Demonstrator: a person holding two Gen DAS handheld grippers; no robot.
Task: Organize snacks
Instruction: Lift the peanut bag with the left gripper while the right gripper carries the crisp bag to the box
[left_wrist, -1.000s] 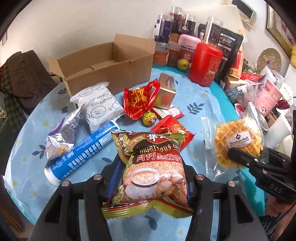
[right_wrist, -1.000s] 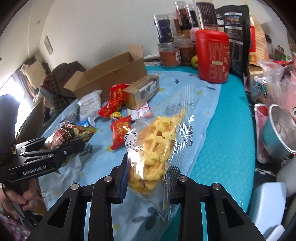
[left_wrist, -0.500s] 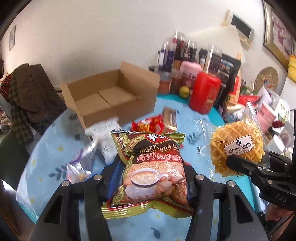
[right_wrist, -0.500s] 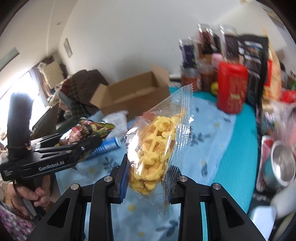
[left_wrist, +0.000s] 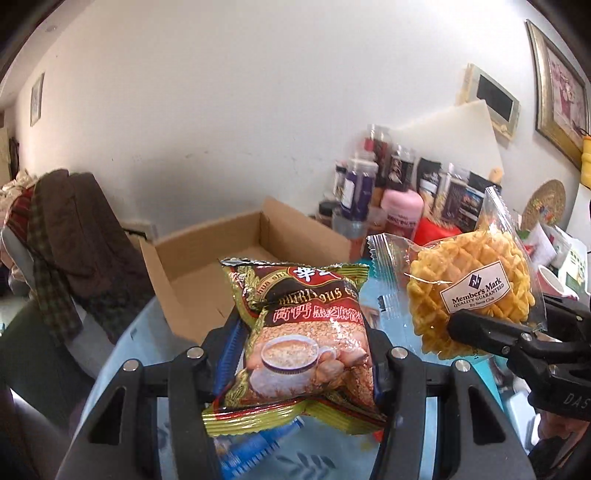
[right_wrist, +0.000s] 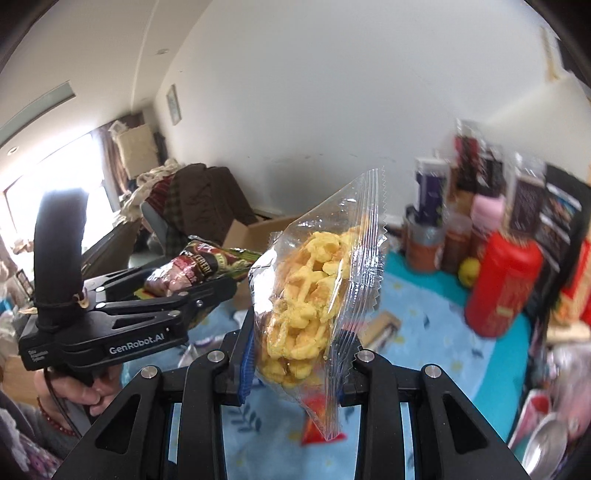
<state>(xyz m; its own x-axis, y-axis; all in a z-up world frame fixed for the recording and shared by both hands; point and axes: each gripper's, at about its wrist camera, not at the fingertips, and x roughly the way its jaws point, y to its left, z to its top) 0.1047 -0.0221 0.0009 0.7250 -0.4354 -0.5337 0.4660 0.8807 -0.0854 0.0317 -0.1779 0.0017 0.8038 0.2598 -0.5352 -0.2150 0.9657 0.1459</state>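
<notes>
The left gripper (left_wrist: 306, 354) had its jaws clenched on a gold-and-red cereal packet (left_wrist: 301, 343), held up clear of the desk (right_wrist: 424, 314) with the open cardboard box (left_wrist: 207, 266) just behind it. The right gripper (right_wrist: 299, 354) had its jaws clamped on a clear waffle bag (right_wrist: 314, 295) marked Member's Mark, also lifted off the blue flowered cloth, to the right of the cereal packet and near it. A red canister (right_wrist: 502, 284) and blurred jars (right_wrist: 432, 221) stood at the desk's far edge against the white wall.
</notes>
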